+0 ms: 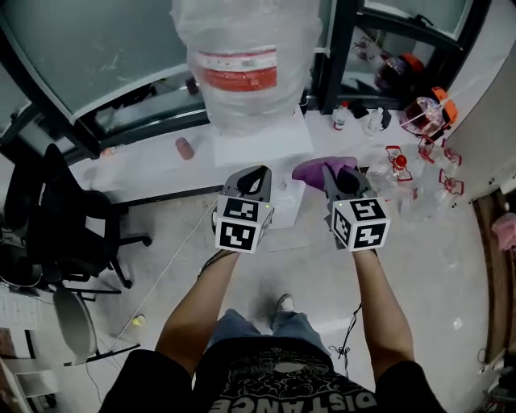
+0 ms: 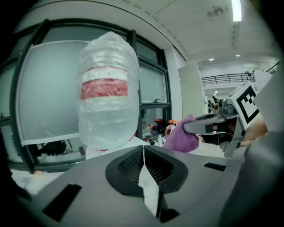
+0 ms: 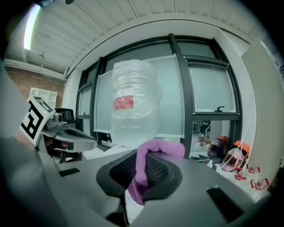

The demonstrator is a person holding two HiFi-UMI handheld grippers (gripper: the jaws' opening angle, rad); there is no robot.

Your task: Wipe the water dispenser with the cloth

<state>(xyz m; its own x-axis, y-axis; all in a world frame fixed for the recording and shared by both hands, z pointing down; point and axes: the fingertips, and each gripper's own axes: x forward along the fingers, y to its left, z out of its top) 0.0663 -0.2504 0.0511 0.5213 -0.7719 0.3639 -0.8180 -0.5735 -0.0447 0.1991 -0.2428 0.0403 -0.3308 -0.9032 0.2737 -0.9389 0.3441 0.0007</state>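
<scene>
The right gripper [image 1: 337, 179] is clamped on the purple cloth [image 1: 316, 170]. The left gripper [image 1: 255, 179] is closed and empty. The water dispenser [image 1: 262, 141] stands just beyond, so press the cloth flat and wipe with overlapping strokes.

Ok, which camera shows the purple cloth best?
The right gripper view: the cloth sits close, pinched in the right gripper's jaws. The head view shows it small; the left gripper view, side-on.

Soft, even indoor light, fairly bright; a ceiling strip [image 2: 236, 9] burns out to white in both gripper views. Those views bulge like a fisheye, with black corners and a blurred near foreground. The head view is dimmer, slightly soft, curving at its edges.
</scene>
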